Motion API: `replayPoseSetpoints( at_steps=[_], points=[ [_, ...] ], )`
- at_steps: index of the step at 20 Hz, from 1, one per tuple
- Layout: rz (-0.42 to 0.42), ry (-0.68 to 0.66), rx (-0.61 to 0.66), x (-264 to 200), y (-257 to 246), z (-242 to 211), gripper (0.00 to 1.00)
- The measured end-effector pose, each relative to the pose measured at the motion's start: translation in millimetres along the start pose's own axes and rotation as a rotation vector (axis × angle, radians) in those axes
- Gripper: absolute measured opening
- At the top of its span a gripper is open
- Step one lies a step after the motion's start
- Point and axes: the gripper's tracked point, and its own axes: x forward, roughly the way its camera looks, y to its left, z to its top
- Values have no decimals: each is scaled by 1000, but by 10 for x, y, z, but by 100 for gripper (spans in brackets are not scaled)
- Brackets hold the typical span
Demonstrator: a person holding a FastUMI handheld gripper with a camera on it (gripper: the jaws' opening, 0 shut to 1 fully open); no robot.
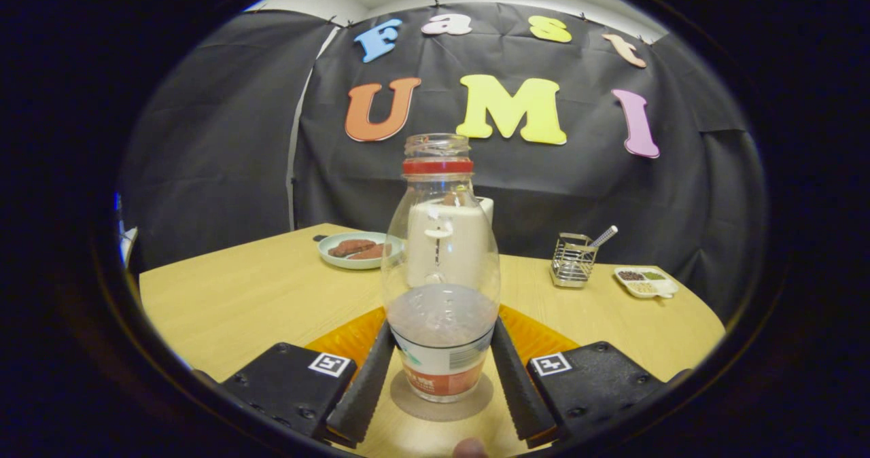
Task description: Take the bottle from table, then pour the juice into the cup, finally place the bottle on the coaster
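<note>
Bottle (440, 288) upright on coaster (442, 403), lower centre of frame, gripper (440, 376) fingers flanking it; actual contact cannot be told.

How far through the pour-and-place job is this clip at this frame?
Near the end, by the look of it. The uncapped bottle stands upright on the coaster, so placing looks done; whether juice went into the white cup behind it cannot be told. In hand: the gripper flanks the bottle. Left: back the jaws away.
</note>
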Motion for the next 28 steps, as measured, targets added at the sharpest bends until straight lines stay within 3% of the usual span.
replayPoseSetpoints(
  at_steps=[3, 7, 15, 21, 28],
  points=[
    [-3, 5, 6, -37, -5, -1, 83],
    [-5, -10, 16, -55, -2, 48, 100],
    [-45, -73, 55, -350, -59, 392, 100],
    [-118, -157, 56, -936, -250, 1125, 100],
    [-257, -211, 66, -2080, -571, 2049, 100]
  ],
)
